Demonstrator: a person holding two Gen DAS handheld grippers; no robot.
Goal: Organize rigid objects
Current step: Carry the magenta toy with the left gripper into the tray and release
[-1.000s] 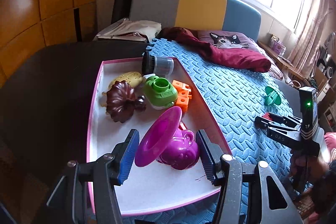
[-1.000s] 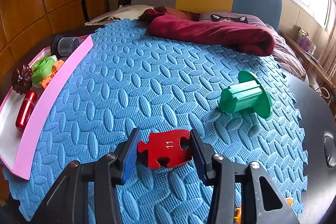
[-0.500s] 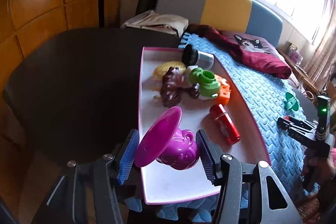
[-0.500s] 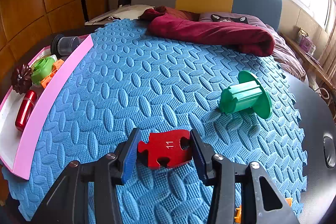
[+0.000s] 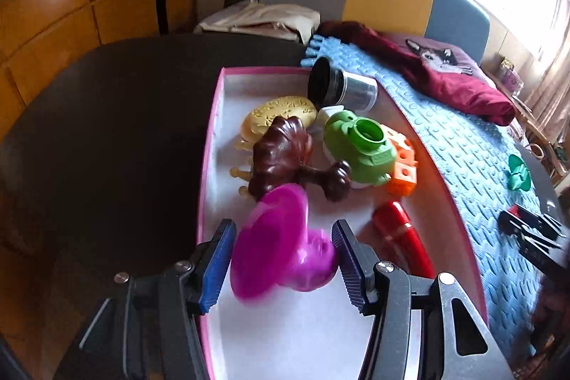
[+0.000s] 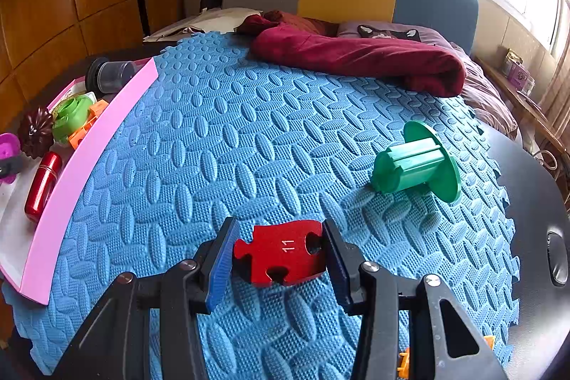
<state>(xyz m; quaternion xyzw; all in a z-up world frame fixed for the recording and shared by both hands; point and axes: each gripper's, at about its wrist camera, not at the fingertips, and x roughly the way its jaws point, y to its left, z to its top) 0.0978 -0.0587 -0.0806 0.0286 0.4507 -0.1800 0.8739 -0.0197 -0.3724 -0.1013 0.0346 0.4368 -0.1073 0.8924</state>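
- Left wrist view: a dark round table (image 5: 107, 116) in a bedroom with wood-panelled walls, a pink-rimmed tray (image 5: 210, 145) beside a blue foam mat (image 5: 459, 145).
- The left gripper (image 5: 283, 253) has its jaws partway apart, clamped on a magenta toy (image 5: 281, 248) over the near end of the tray; the toy is smeared by motion, its shape hard to read.
- In the tray: a brown ridged toy (image 5: 285, 155) partly covering a yellow embossed piece (image 5: 278, 116), a green toy (image 5: 359, 148), orange blocks (image 5: 404, 166), a red cylinder (image 5: 399, 234) partly behind the gripper finger, and a dark jar (image 5: 338, 88) lying on its side.
- At the right edge the right gripper (image 5: 527, 234) is cut off and blurred.
- Right wrist view: the mat fills the frame, a maroon cloth (image 6: 359, 56) lying at its far end.
- The right gripper (image 6: 279, 255), jaws narrowly set, pinches a red puzzle piece (image 6: 279, 253) just over the mat; white "11" reads on its face.
- A green spool (image 6: 415, 164) lies on its side nearby.
- The tray is cropped at the left edge; whether the puzzle piece touches the mat I cannot tell.
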